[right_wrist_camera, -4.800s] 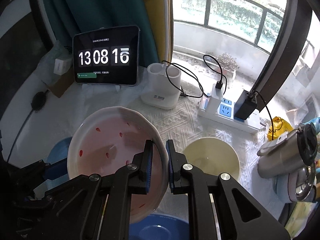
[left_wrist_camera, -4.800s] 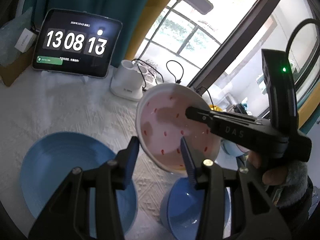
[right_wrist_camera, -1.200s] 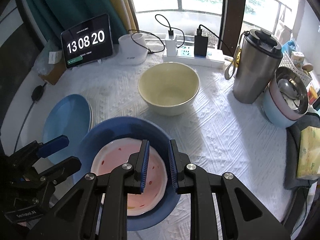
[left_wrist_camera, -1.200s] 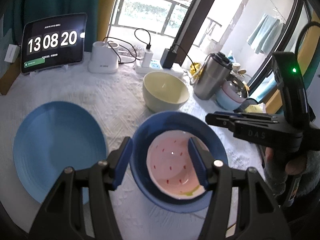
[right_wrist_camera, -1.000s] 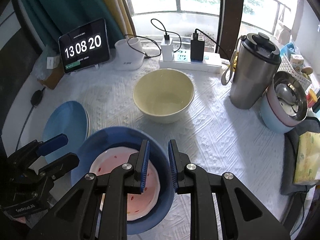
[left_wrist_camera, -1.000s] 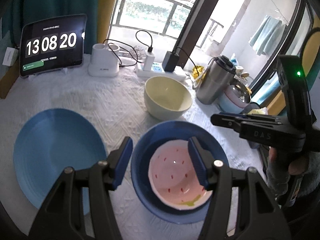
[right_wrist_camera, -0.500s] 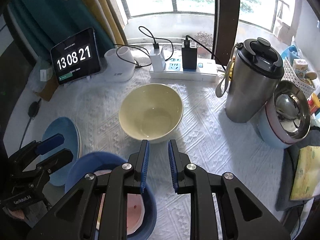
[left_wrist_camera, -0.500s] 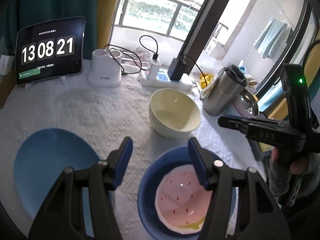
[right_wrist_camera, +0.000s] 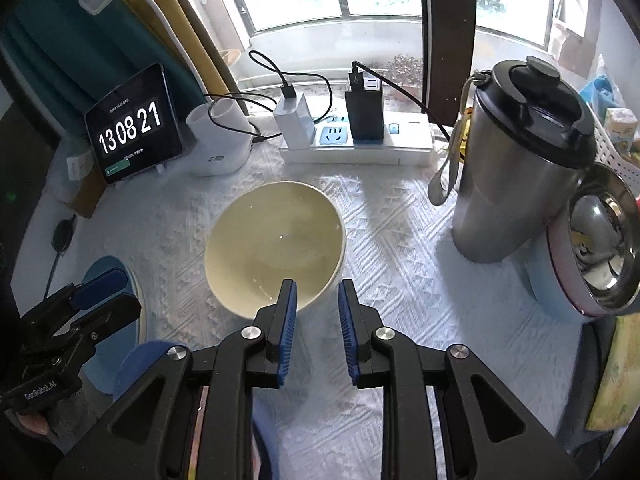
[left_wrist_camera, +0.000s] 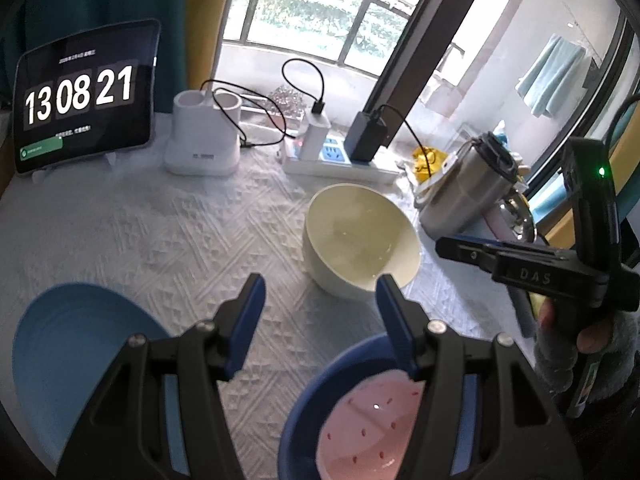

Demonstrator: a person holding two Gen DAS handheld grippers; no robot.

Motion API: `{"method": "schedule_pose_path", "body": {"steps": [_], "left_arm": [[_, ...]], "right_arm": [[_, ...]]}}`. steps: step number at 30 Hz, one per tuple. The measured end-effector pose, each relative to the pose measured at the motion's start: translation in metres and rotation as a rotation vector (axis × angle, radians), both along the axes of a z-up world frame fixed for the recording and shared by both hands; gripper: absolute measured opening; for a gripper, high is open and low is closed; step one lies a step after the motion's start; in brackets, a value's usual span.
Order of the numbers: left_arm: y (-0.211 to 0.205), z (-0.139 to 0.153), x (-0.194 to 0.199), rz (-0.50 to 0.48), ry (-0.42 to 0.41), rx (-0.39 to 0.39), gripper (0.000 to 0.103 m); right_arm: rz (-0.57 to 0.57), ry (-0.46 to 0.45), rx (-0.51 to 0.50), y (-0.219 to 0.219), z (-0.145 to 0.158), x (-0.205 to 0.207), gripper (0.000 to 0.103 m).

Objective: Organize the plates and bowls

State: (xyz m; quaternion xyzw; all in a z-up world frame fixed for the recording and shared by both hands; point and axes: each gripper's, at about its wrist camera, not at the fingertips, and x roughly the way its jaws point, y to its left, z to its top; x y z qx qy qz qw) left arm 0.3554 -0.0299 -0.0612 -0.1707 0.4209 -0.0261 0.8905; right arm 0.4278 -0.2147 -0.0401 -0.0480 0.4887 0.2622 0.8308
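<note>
Both tongs hold nothing, the left gripper [left_wrist_camera: 318, 312] wide, the right gripper [right_wrist_camera: 317, 312] narrower, which might bump the round cream bowl [right_wrist_camera: 275, 246].

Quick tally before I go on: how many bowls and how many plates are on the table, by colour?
Blue bowls: 1, with the pink plate in it
Cream bowls: 1
Blue plates: 1
Pink plates: 1
Total: 4 (2 bowls, 2 plates)
The steel bowl at the right edge, nested in another dish, is not counted.
</note>
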Motion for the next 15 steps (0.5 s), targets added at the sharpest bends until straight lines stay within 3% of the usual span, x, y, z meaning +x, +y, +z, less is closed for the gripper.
{"method": "schedule_pose_path", "body": {"steps": [15], "left_arm": [[-0.006, -0.021, 0.038, -0.059, 0.087, -0.006, 0.059]], "right_arm": [[-0.01, 0.112, 0.017, 0.005, -0.047, 0.048, 0.03]]}}
